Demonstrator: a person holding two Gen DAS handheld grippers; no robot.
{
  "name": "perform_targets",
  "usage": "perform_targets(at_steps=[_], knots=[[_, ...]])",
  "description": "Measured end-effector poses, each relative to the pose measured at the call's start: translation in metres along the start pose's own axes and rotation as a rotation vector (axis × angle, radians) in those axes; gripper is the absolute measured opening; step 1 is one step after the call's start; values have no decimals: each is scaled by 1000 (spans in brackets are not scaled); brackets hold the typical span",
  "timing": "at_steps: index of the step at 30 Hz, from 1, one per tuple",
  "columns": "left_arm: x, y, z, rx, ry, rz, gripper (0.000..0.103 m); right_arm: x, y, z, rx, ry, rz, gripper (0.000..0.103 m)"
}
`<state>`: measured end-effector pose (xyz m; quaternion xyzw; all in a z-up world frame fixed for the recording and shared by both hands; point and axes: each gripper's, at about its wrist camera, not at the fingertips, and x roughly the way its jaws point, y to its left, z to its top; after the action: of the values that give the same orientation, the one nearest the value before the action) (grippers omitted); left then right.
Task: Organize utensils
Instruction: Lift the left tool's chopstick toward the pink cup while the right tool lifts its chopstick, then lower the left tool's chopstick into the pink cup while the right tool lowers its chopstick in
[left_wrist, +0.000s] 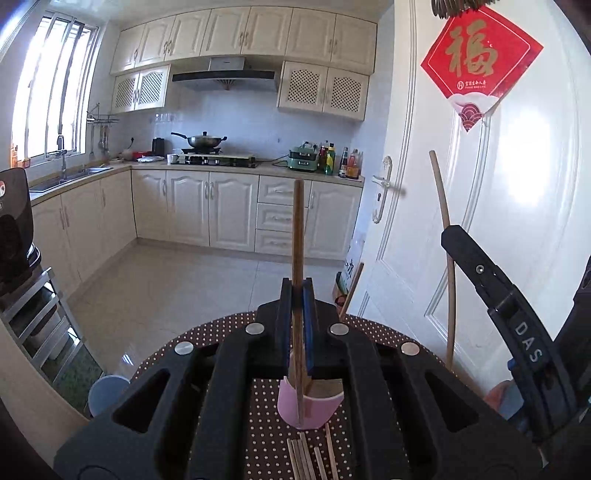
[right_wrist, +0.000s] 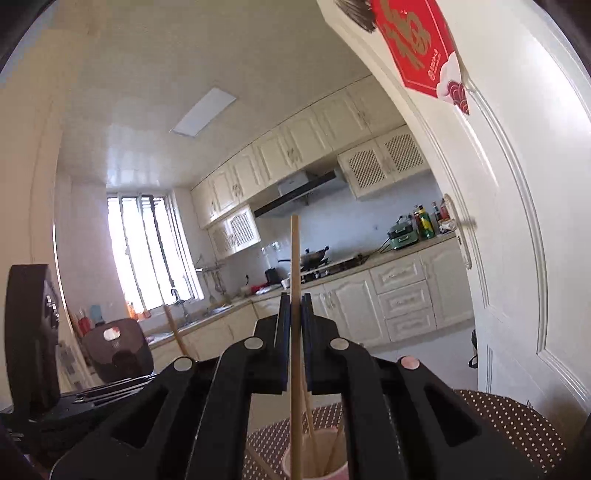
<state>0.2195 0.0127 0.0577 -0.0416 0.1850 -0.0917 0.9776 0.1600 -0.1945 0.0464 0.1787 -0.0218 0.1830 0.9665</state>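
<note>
While both tongs clamp 1 chopstick each, pink cup (right_wrist: 334, 469) holding 2 chopsticks (right_wrist: 309, 424)

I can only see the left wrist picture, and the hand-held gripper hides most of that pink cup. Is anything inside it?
Observer: Yes. The right wrist view looks down into the cup, and chopsticks lean inside it.
Operator: And the pale stick off to my right, is it really clamped?
Observer: Yes. The right hand-held gripper has its jaws shut on the pale chopstick, which stands upright between them.
Operator: Anything overhead that I miss?
Observer: A flat ceiling light, unlit as far as I can tell.
</note>
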Motion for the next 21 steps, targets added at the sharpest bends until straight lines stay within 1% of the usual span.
perform_targets(at_steps=[2, 4, 6, 8, 10, 12, 17, 21], knots=[[-1, 1, 7, -2, -18, -1, 6, 8, -3, 3, 23, -13, 13, 5], [-2, 2, 12, 5, -31, -17, 6, 15, -4, 4, 24, -16, 17, 5], [-2, 2, 15, 9, -45, -6, 6, 21, -5, 6, 11, -29, 8, 5], [-1, 4, 21, 3, -49, -10, 6, 26, -5, 7, 12, -33, 11, 5], [-1, 5, 26, -1, -56, -11, 6, 31, -7, 8, 21, -39, 22, 5], [-3, 6, 31, 0, -80, -7, 6, 36, -8, 8, 23, -44, 36, 5], [-9, 7, 37, -7, -105, -19, 6, 48, -9, 0, -1, -55, 37, 5], [-7, 6, 39, -3, -107, -18, 6, 56, -12, -7, -8, -60, 37, 5]])
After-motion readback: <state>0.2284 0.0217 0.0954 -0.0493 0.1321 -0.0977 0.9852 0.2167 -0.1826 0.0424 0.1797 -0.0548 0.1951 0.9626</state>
